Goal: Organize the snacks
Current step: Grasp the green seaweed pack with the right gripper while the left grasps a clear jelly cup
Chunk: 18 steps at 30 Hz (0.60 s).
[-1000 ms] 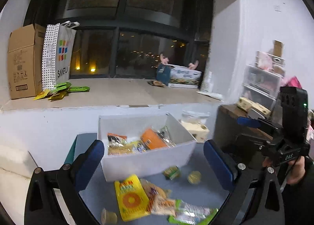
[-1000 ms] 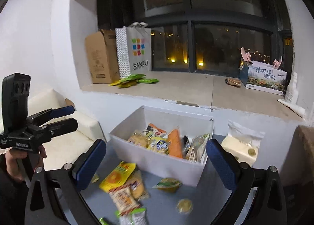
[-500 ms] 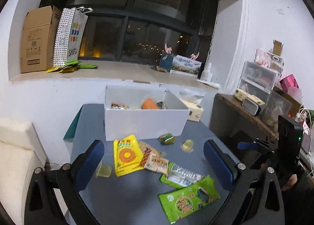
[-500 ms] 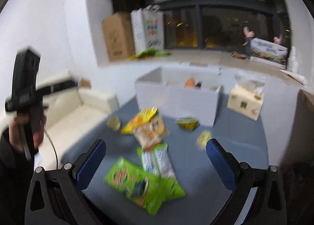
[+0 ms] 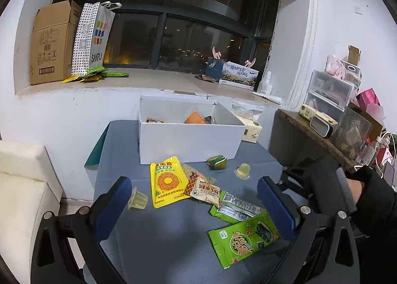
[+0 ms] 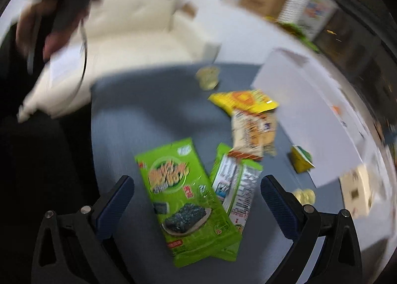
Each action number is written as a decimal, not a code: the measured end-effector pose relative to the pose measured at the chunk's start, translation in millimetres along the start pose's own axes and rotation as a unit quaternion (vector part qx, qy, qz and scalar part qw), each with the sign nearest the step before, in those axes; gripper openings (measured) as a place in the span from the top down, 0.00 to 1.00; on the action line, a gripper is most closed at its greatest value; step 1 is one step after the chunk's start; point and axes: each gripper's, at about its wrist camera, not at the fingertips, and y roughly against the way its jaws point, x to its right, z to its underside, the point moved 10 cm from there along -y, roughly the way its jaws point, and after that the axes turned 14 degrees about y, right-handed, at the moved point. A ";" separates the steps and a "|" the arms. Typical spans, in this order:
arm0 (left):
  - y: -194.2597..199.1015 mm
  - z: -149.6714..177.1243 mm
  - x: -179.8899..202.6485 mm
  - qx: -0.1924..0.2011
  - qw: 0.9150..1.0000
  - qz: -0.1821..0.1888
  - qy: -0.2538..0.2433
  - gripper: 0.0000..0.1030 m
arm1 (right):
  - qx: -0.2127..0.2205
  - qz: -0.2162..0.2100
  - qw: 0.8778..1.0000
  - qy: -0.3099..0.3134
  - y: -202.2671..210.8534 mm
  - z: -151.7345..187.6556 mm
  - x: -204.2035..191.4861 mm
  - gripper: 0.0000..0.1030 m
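Left gripper (image 5: pixel 196 199) and right gripper (image 6: pixel 197 197) are shown spread wide, nothing held, above the grey table (image 5: pixel 161 241). The green seaweed packet (image 6: pixel 184 197) is framed between the right fingers, though blurred. Loose snacks are scattered before the white box (image 5: pixel 188 139), whose contents are largely hidden by its wall.

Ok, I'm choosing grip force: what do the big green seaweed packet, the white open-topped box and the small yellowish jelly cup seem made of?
Big green seaweed packet: thin glossy plastic film, judging by its sheen and wrinkles. White open-topped box: matte cardboard, probably; flat folded walls. Small yellowish jelly cup: translucent moulded plastic, likely; light passes through.
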 end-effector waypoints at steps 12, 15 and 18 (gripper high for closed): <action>-5.2 12.3 -33.7 -0.012 0.999 -0.030 0.022 0.00 | -0.077 -0.074 0.993 0.048 -50.3 21.1 -24.7 0.29; -8.8 15.3 -38.9 -0.016 0.999 -0.033 0.025 0.00 | -0.066 -0.055 0.996 0.013 -44.1 21.8 -11.7 0.37; -13.8 17.6 -40.7 -0.021 0.999 -0.034 0.021 0.00 | -0.034 -0.070 0.997 -0.027 -29.4 18.9 -6.1 0.37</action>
